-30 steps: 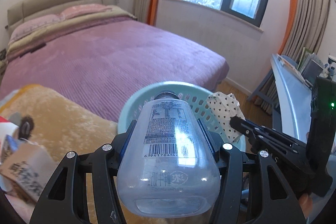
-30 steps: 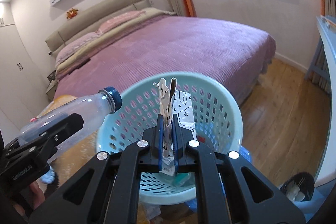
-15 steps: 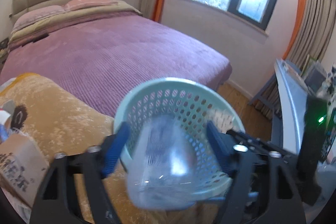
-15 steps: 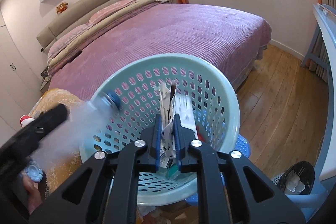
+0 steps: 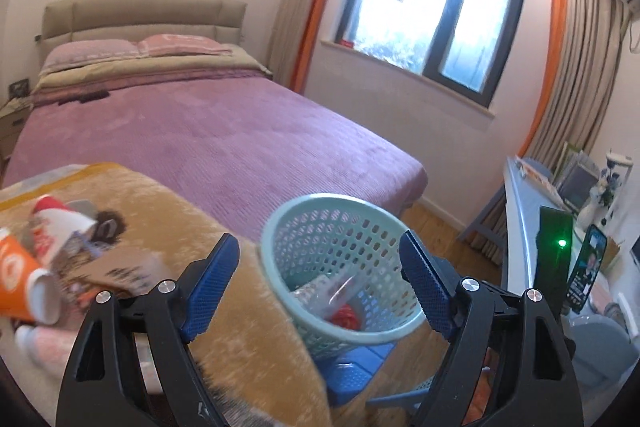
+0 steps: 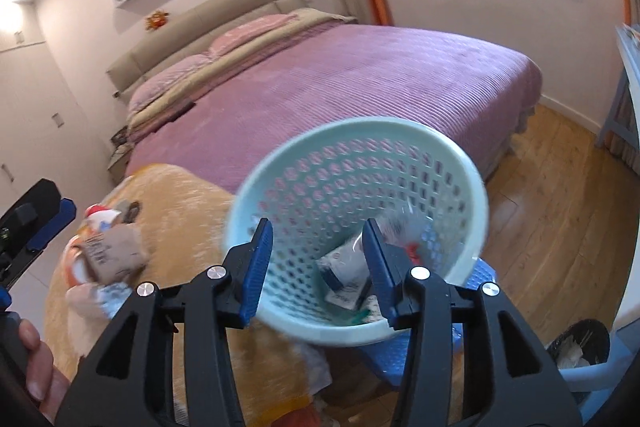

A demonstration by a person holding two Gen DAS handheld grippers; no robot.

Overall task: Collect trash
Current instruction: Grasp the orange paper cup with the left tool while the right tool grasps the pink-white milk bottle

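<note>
Basket (image 5: 344, 259) at 6 o'clock, trash already inside: clear bottle (image 5: 332, 291), packet (image 6: 344, 275). Left gripper (image 5: 316, 287) apart, empty. Right gripper (image 6: 318, 267) jaws opening, nothing between. Left to collect: cups (image 5: 48, 239), carton (image 6: 112, 251) on blanket (image 5: 168, 211), 9 o'clock.

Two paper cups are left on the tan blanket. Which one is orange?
The orange cup at the far left edge, lying on its side with its white mouth showing. The other cup, just above it, is white with a red rim.
</note>
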